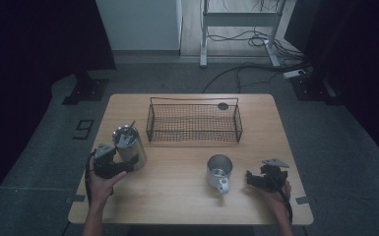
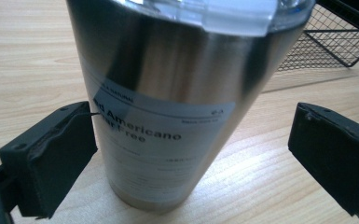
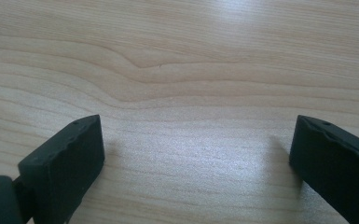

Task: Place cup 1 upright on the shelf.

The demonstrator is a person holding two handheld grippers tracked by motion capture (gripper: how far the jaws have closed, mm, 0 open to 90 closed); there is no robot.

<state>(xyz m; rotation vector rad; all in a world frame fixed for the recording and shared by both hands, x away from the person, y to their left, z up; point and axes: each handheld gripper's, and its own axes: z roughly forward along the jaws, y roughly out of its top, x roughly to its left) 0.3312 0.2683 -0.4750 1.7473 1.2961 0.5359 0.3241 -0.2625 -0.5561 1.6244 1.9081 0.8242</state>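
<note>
One steel tumbler (image 1: 129,146) stands upright on the worktop (image 1: 177,196), left of centre, between my left tool's (image 2: 186,154) spread jaws, one jaw perhaps touching it. My right tool (image 3: 196,154) is spread over bare wood. One mug (image 1: 219,172) stands nearby; one wire basket (image 1: 194,123) sits behind.

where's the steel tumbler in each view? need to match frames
High view: steel tumbler left of centre, at the left gripper.
Left gripper view: tumbler central, between open jaws, left jaw touching.
Right gripper view: not in it.
Shared landmark: wire basket.
</note>
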